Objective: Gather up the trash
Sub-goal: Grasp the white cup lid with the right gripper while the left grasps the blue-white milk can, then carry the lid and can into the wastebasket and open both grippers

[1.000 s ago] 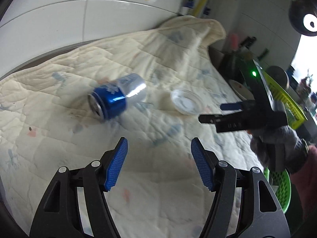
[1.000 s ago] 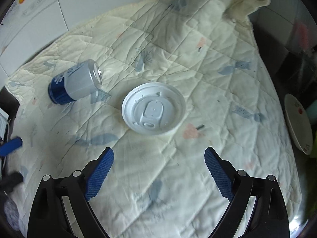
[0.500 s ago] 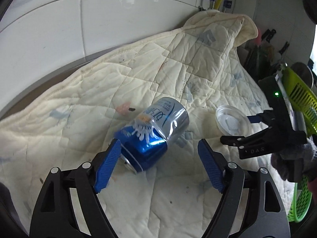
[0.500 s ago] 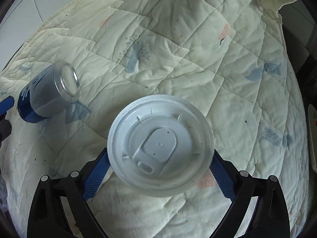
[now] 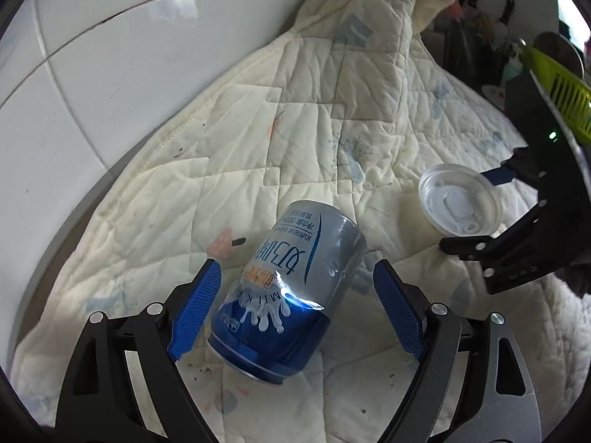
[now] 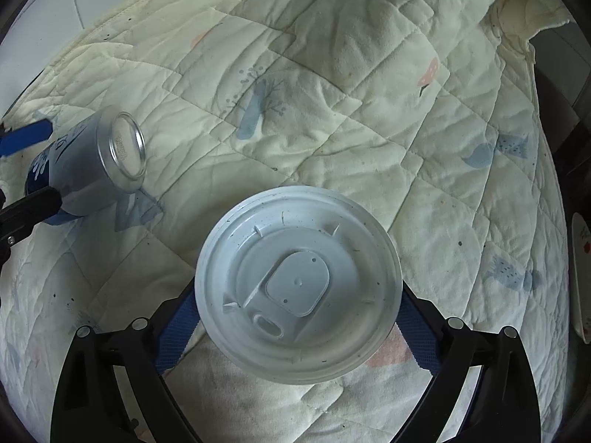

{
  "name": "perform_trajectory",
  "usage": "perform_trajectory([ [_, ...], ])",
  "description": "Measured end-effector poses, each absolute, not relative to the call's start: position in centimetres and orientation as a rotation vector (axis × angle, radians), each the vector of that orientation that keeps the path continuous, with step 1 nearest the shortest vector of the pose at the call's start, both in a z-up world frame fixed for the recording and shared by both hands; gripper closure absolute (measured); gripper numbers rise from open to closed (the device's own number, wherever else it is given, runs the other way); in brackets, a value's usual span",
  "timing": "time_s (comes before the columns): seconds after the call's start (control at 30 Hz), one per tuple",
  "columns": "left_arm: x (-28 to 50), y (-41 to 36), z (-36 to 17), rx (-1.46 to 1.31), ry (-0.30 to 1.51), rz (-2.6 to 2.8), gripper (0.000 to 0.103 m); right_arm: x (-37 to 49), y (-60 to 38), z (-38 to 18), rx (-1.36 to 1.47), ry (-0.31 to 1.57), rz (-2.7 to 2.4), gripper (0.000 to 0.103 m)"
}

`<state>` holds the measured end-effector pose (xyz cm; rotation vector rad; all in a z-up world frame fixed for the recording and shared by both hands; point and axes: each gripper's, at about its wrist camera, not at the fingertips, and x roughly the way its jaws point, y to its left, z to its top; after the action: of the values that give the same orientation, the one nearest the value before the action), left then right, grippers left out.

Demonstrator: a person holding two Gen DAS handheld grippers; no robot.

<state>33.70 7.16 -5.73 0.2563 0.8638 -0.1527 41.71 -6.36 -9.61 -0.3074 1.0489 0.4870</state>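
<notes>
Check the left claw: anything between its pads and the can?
Nothing visible. The can lies on its side on the quilt, already between the left claw's opening jaws, with bare gaps on both sides. The lid sits apart, at the right claw.

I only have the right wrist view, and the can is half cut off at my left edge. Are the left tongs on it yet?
Observer: Not yet. The left tongs straddle the can with jaws opening, and both pads are clear of it.
Operator: Which end faces them?
Observer: The dark blue end, with the white splash print.
Operator: Is there any bin nearby?
Observer: A green basket shows at the far right of the left wrist view.
</notes>
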Motion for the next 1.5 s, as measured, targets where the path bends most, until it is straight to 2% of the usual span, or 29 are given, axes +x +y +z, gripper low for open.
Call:
perform_trajectory([
  [0.33, 35.3, 6.9, -8.2, 0.331, 0.928, -0.154, 0.020, 39.9, -8.3, -8.7, -0.277, 1.058, 0.516, 0.014],
  [0.8, 34.5, 6.8, -7.7, 0.282, 0.922, -0.096, 0.025, 35.9, -11.2, -7.4, -0.290, 1.045, 0.517, 0.014],
  [1.2, 26.4, 4.5, -3.9, 0.158, 0.867, -0.161, 0.026, 27.9, -13.9, -4.4, -0.264, 1.011, 0.517, 0.014],
  [1.5, 20.8, 1.6, -2.0, 0.092, 0.835, -0.225, 0.027, 21.7, -19.6, -2.2, -0.227, 0.974, 0.460, 0.014],
])
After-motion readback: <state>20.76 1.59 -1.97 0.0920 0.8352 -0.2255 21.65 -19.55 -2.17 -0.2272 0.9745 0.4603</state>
